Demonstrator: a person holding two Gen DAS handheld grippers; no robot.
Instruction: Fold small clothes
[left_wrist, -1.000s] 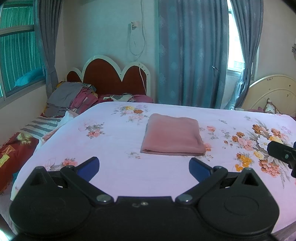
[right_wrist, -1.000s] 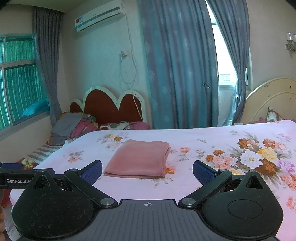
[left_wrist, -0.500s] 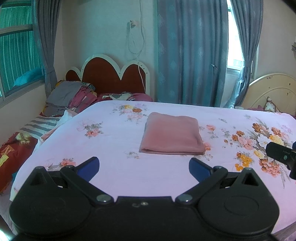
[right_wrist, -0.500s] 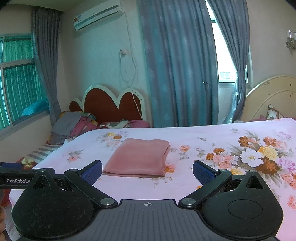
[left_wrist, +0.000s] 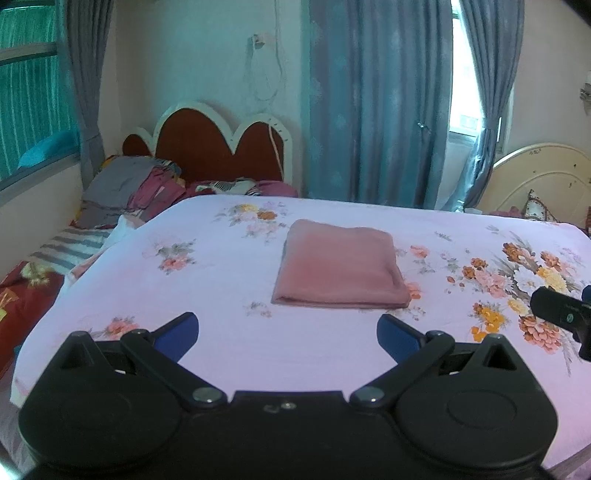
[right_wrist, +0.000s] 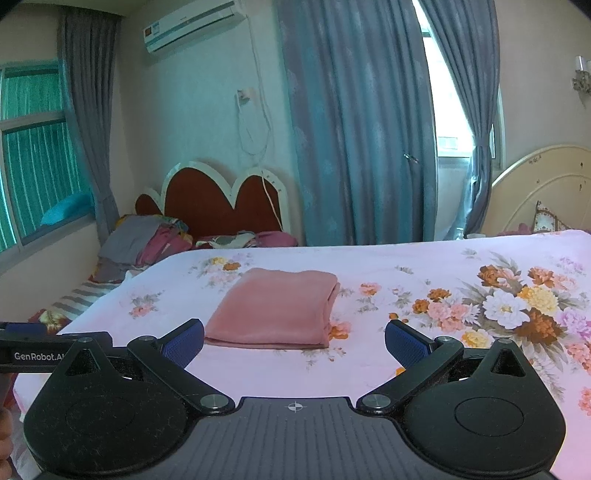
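A pink cloth (left_wrist: 340, 264) lies folded into a flat rectangle near the middle of the bed's pink floral sheet (left_wrist: 207, 291). In the right wrist view the same cloth (right_wrist: 275, 308) sits just beyond the fingers, left of centre. My left gripper (left_wrist: 287, 334) hovers short of the cloth's near edge, open, with nothing between its blue pads. My right gripper (right_wrist: 294, 341) is also open and empty, a little in front of the cloth. The right gripper's tip (left_wrist: 561, 314) shows at the right edge of the left wrist view.
A heap of unfolded clothes (left_wrist: 129, 188) lies at the far left beside a red scalloped headboard (left_wrist: 218, 147). Blue curtains (left_wrist: 376, 103) hang behind the bed. A cream headboard (left_wrist: 539, 181) stands at the far right. The left gripper's body (right_wrist: 37, 354) crosses the right wrist view's left edge.
Both views have drifted slightly, so the cloth sits a touch farther off. The cloth itself has not moved and both grippers stay open.
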